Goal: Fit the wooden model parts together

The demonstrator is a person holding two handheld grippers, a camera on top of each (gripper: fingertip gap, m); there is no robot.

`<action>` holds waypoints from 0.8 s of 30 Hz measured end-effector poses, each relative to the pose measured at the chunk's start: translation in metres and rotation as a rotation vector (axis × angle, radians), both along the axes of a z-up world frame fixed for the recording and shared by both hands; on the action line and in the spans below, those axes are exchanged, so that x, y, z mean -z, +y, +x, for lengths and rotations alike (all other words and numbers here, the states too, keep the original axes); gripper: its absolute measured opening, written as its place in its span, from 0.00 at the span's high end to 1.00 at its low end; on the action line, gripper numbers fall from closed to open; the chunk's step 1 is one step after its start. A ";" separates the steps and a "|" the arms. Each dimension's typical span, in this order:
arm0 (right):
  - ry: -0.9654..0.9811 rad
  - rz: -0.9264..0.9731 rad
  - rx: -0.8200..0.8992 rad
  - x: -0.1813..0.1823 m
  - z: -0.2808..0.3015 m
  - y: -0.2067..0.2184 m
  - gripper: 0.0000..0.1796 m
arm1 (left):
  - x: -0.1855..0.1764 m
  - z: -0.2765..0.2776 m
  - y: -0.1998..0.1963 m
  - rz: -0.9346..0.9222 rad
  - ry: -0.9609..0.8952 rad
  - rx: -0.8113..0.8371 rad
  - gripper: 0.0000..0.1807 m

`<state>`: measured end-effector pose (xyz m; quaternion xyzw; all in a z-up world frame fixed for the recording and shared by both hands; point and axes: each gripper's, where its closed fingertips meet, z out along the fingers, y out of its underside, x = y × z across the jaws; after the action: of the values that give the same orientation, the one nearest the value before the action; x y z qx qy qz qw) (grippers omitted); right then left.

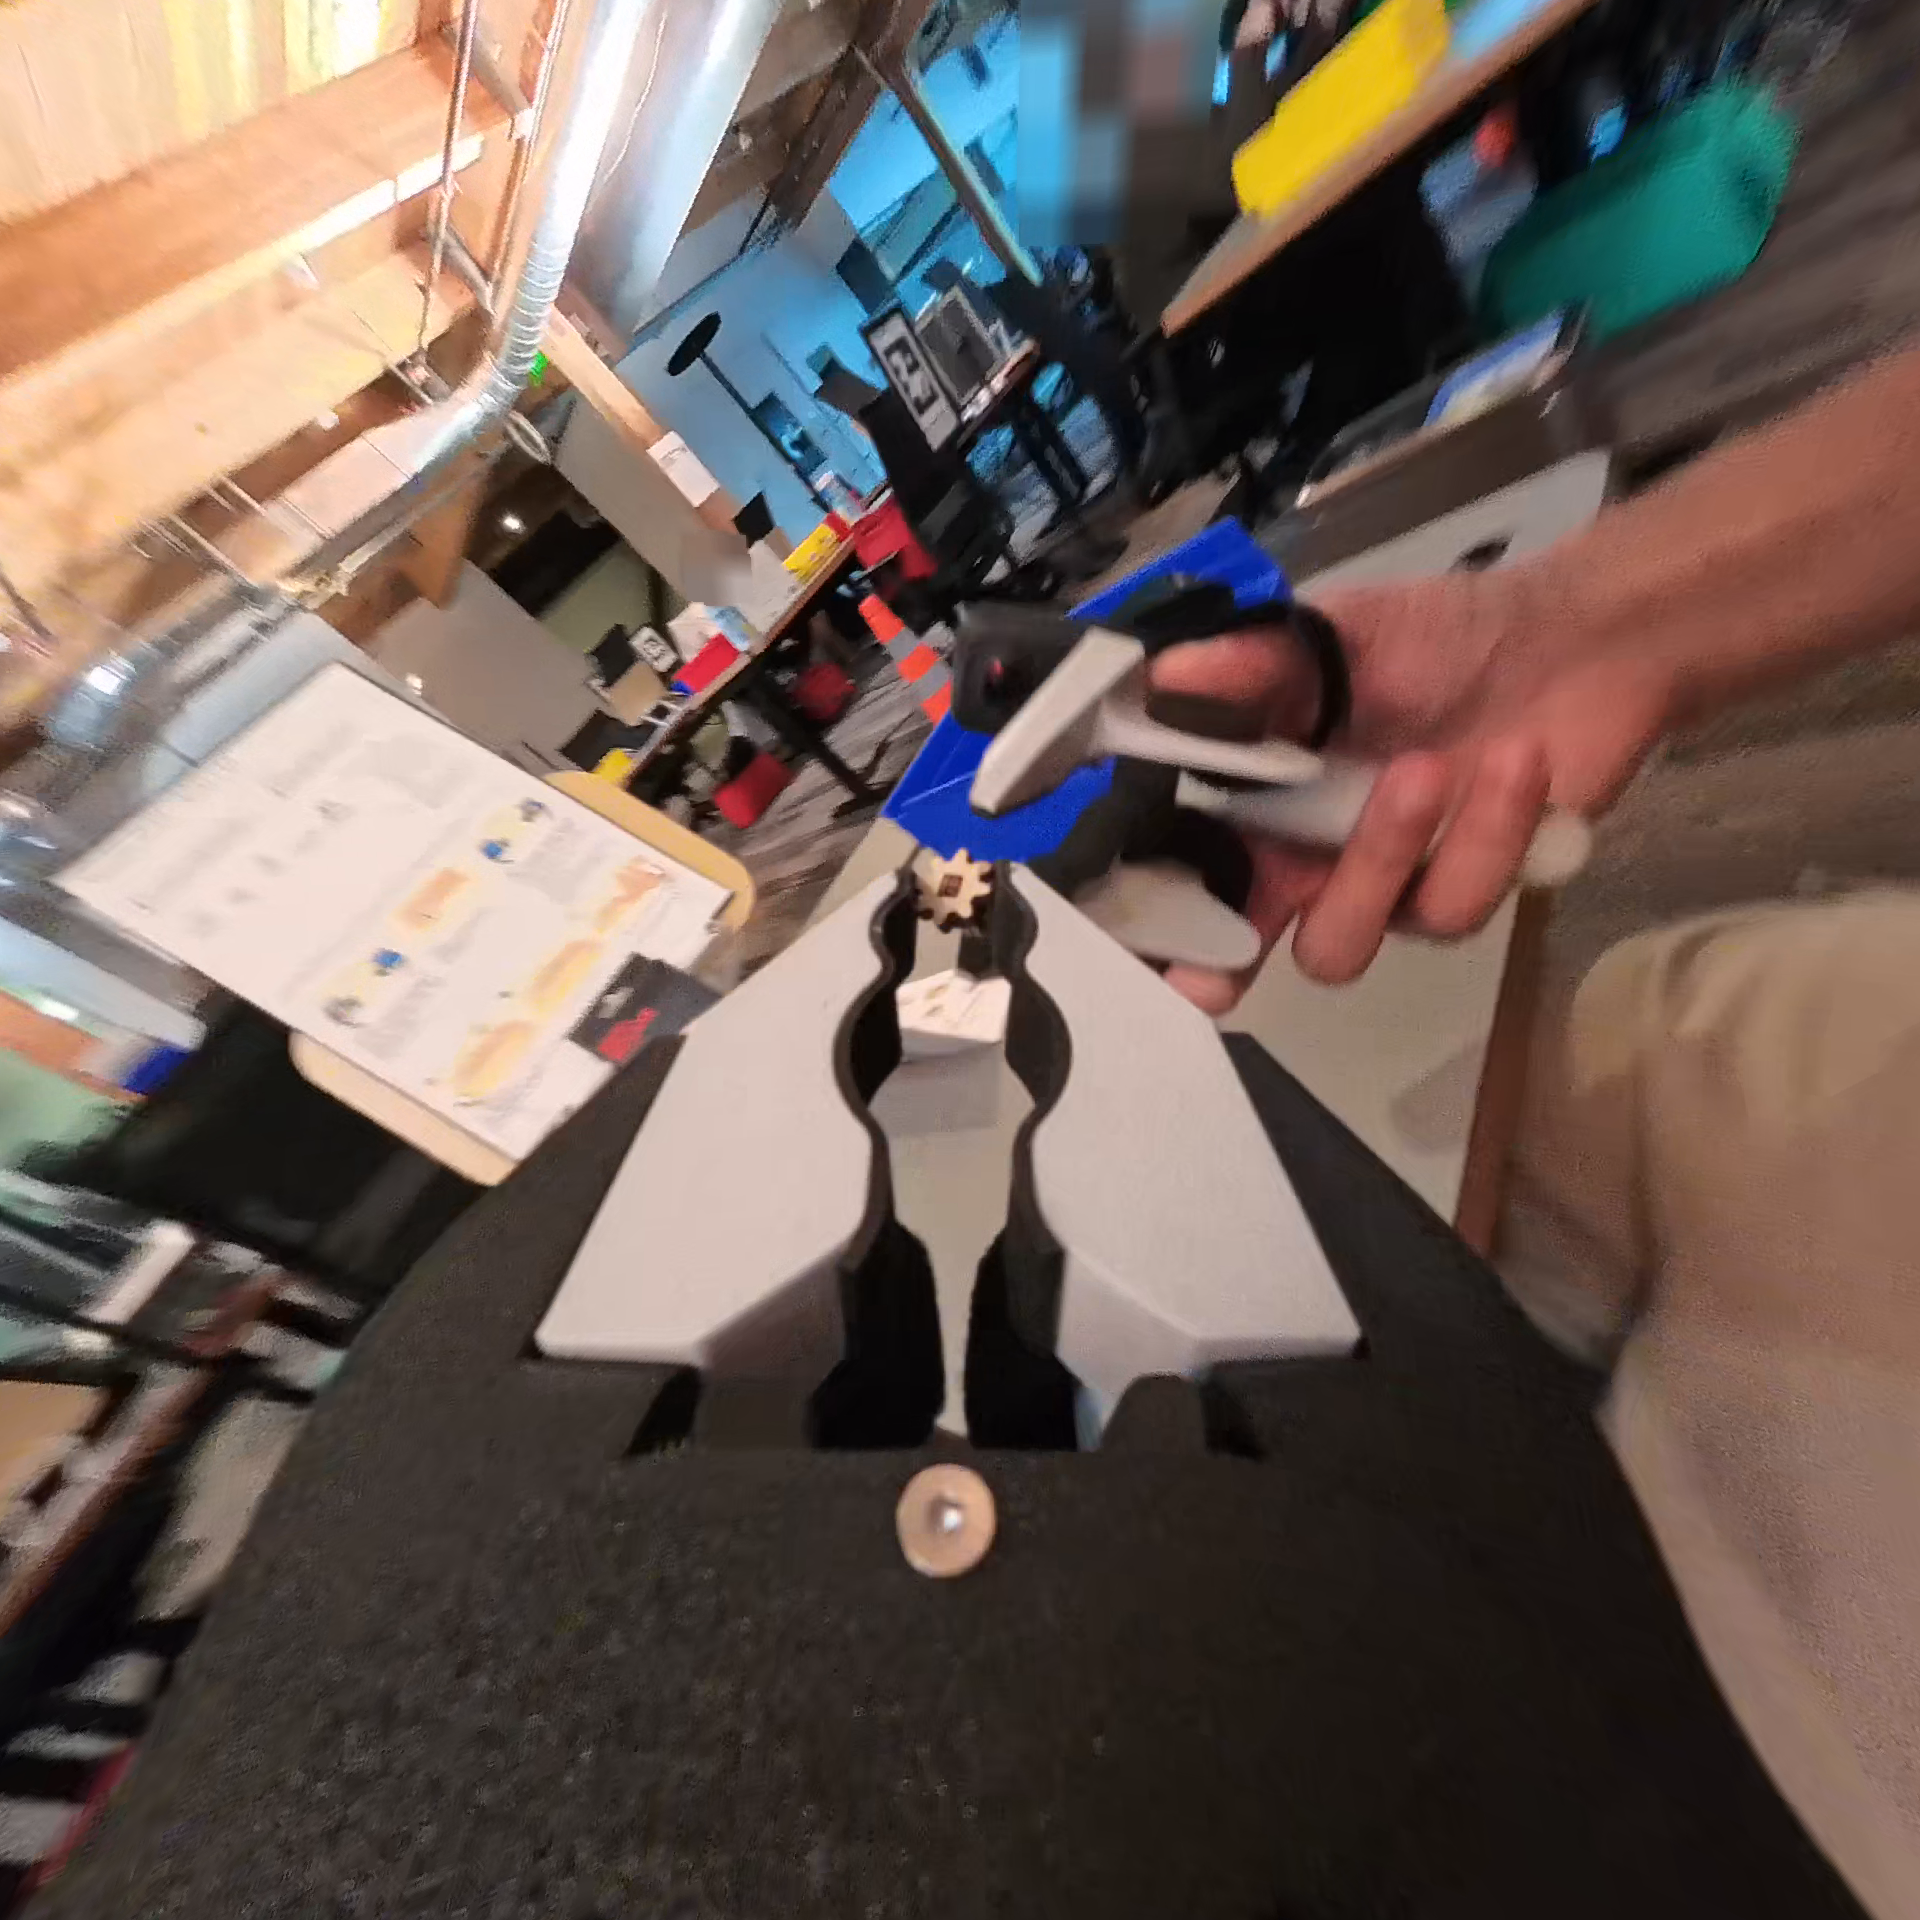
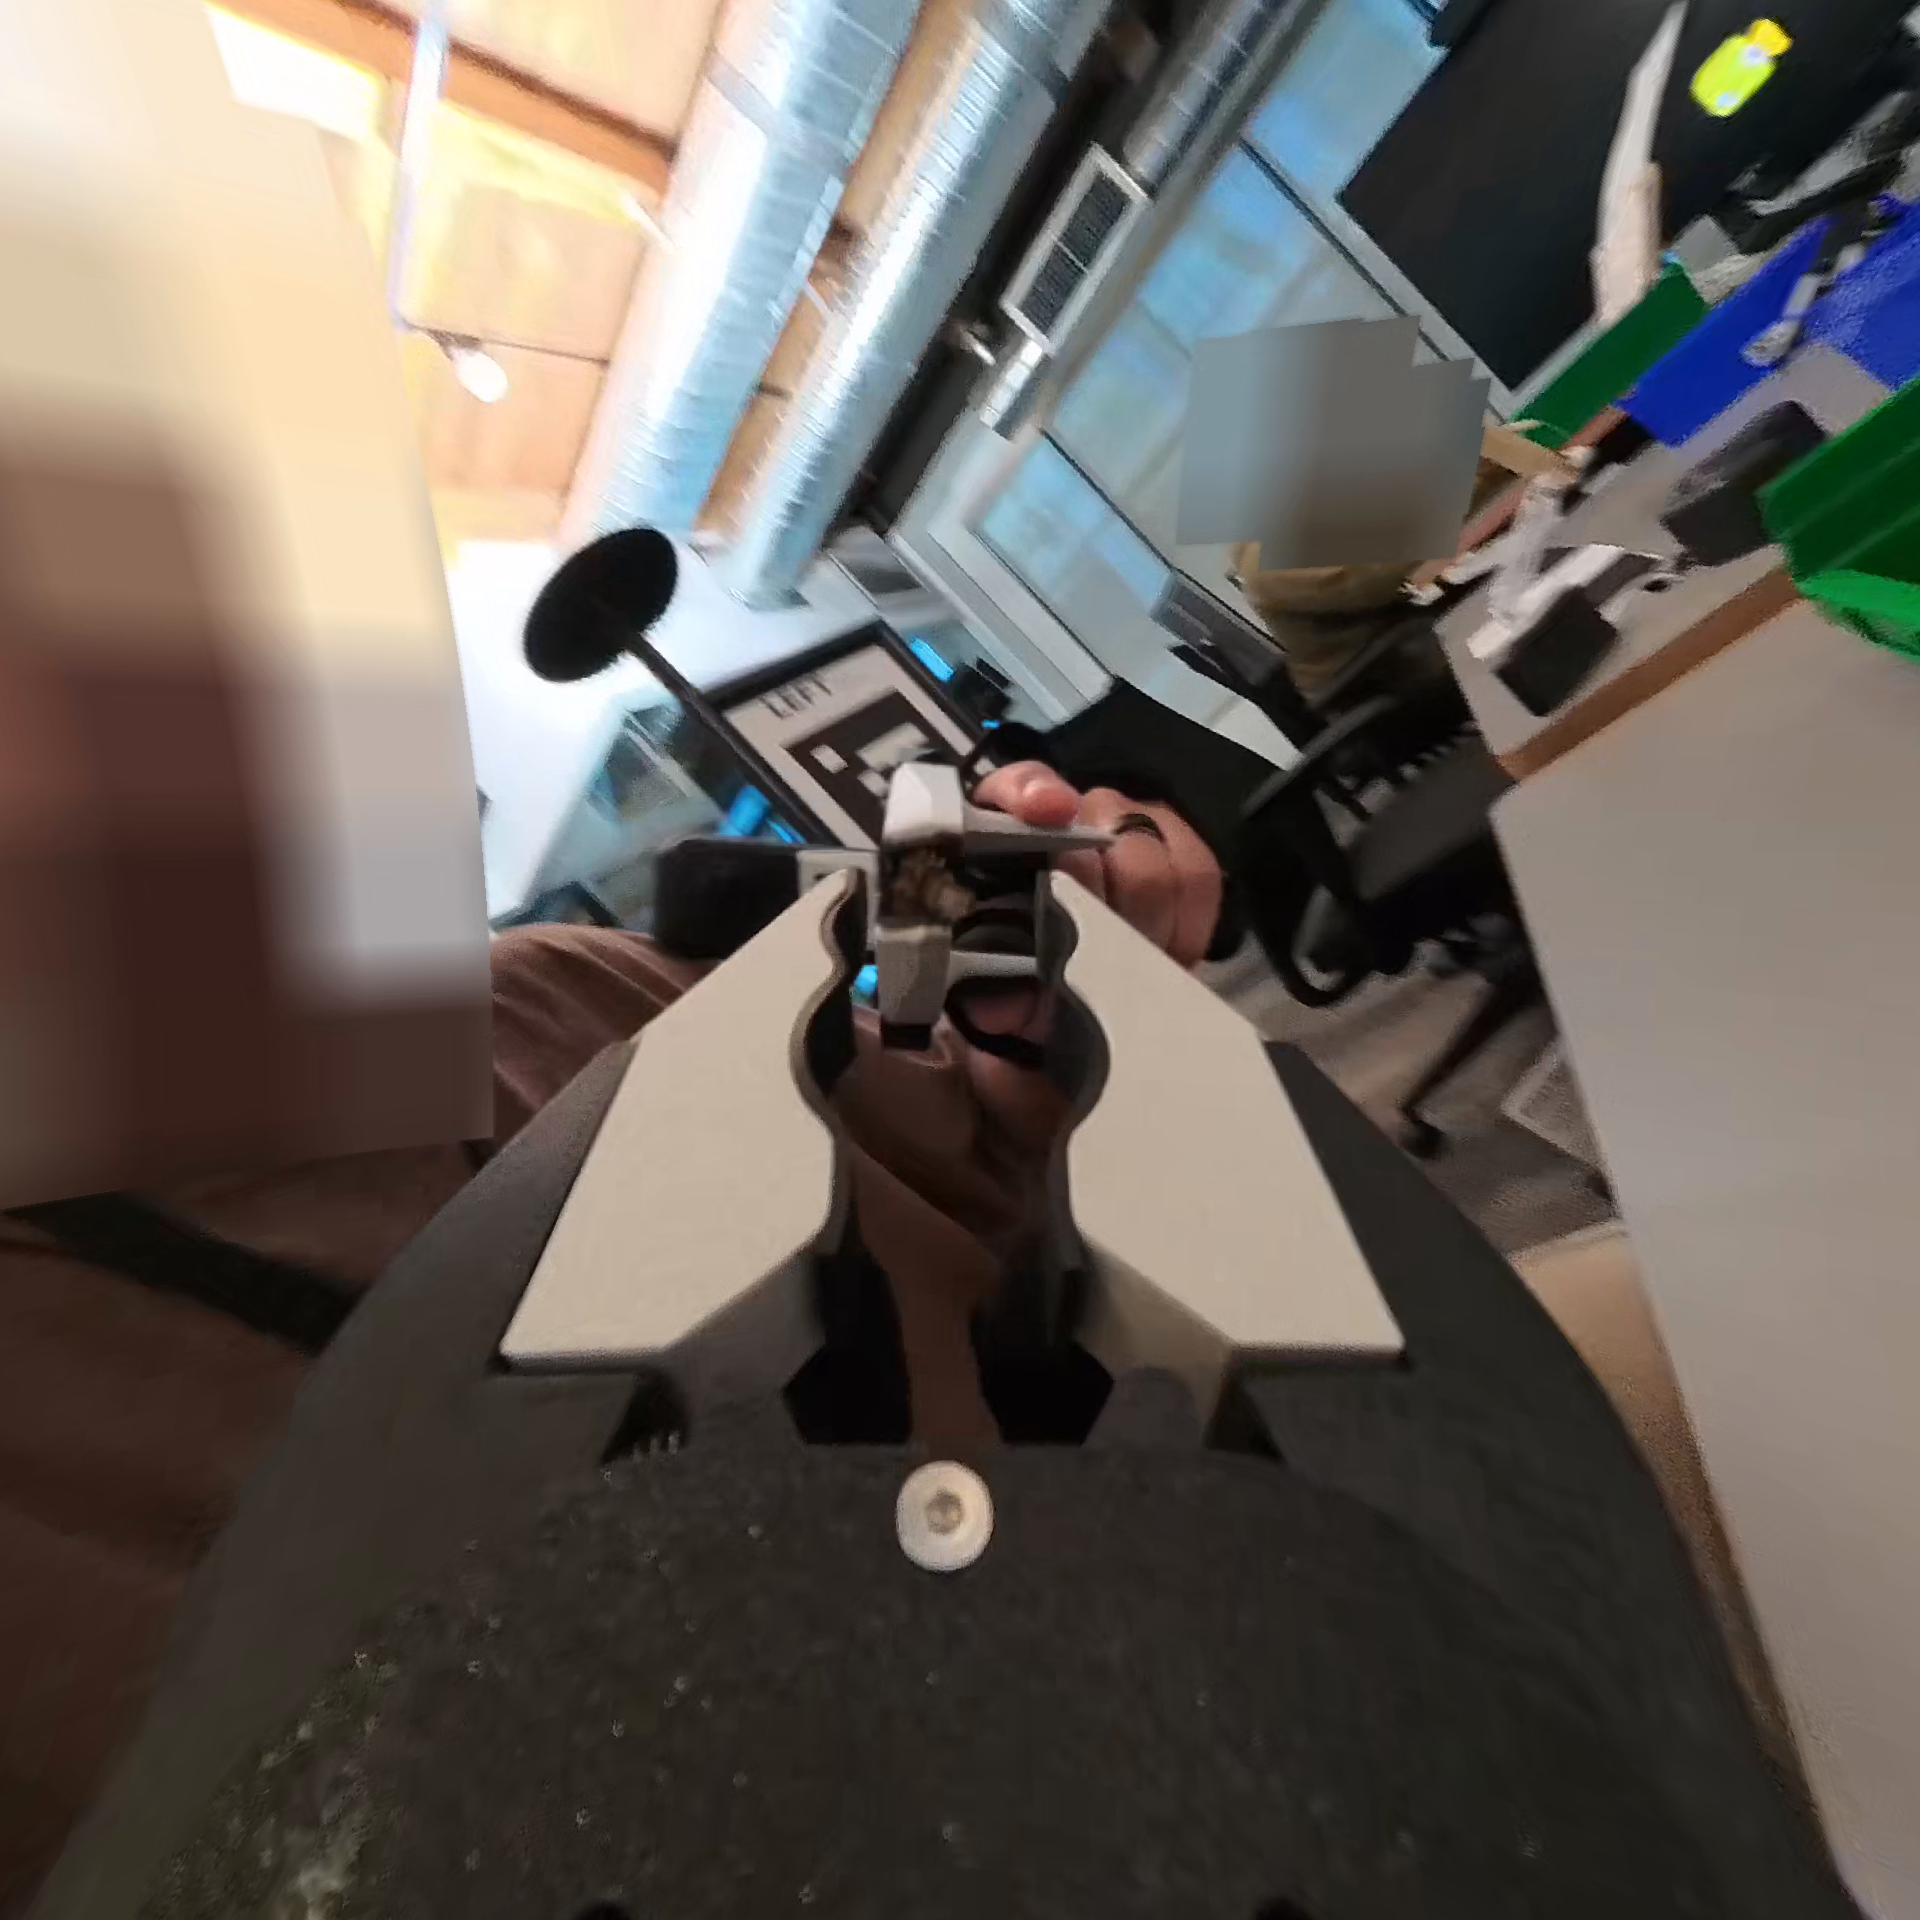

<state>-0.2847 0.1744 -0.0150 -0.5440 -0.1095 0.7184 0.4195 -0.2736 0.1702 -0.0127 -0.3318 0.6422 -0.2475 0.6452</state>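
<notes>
Wooden gear [image 1: 958, 886] was pinched at the left gripper [image 1: 956, 894] jaws' tips, at twelve o'clock, raised toward the right gripper [image 2: 951, 904] for mating; whether the right jaws pinched anything, I cannot tell.

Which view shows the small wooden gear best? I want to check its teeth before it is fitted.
The left wrist view: the wooden gear faces the camera at the tips of the left tongs, its teeth outlined. In the right wrist view it is a dark blur between the left tongs' fingers.
</notes>
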 end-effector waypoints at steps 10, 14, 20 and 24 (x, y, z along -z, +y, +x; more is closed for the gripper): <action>-0.176 -0.047 0.018 0.033 0.001 0.005 0.91 | 0.037 0.008 0.008 0.156 0.021 -0.064 0.94; -0.160 -0.059 0.003 0.039 0.003 0.007 0.92 | 0.043 0.009 0.010 0.167 0.017 -0.072 0.94; -0.152 -0.082 -0.004 0.046 0.006 0.010 0.92 | 0.050 0.012 0.014 0.165 0.007 -0.077 0.94; -0.175 -0.087 0.010 0.050 0.007 0.013 0.92 | 0.053 0.013 0.016 0.160 0.015 -0.088 0.94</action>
<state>-0.2781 0.1873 -0.0649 -0.6230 -0.1114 0.6700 0.3880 -0.2604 0.1865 -0.0660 -0.3091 0.6494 -0.1644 0.6750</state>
